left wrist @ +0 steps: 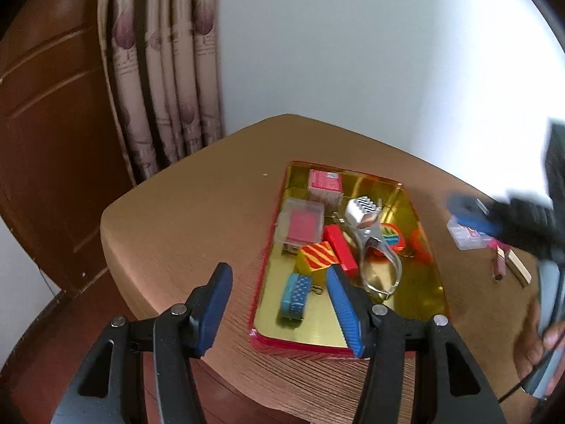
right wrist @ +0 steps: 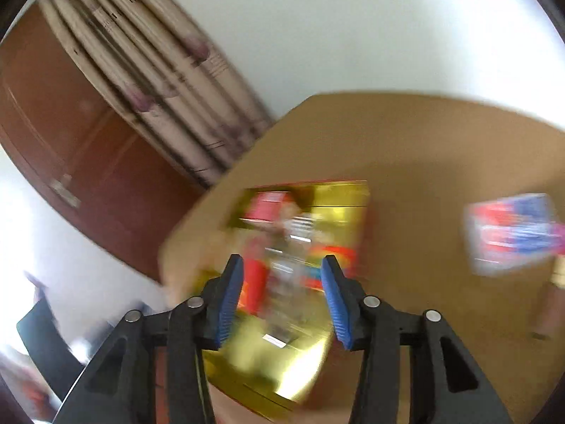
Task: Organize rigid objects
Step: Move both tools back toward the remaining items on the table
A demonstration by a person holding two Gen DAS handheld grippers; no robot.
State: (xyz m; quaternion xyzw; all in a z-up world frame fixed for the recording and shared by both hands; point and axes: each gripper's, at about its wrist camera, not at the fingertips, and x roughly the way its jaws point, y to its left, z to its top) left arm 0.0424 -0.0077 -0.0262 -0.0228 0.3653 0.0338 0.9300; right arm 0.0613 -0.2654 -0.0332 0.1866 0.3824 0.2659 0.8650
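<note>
A gold tray with a red rim (left wrist: 416,304) lies on the brown table (left wrist: 197,205). In it are a pink box (left wrist: 325,185), a clear case with a red insert (left wrist: 302,224), a red block (left wrist: 340,251), a red-and-yellow striped block (left wrist: 316,258), a blue dotted piece (left wrist: 293,295), a metal clip tool (left wrist: 370,236) and an orange tape measure (left wrist: 393,238). My left gripper (left wrist: 279,282) is open and empty above the tray's near left corner. My right gripper (right wrist: 282,275) is open and empty above the blurred tray (right wrist: 339,198); it also shows blurred in the left wrist view (left wrist: 473,213).
On the table right of the tray lie a clear packet (left wrist: 466,236), also in the right wrist view (right wrist: 512,233), and wooden clothespins (left wrist: 508,261). A curtain (left wrist: 162,70) and a brown door (left wrist: 53,123) stand behind the table. A white wall (left wrist: 370,42) is at the back.
</note>
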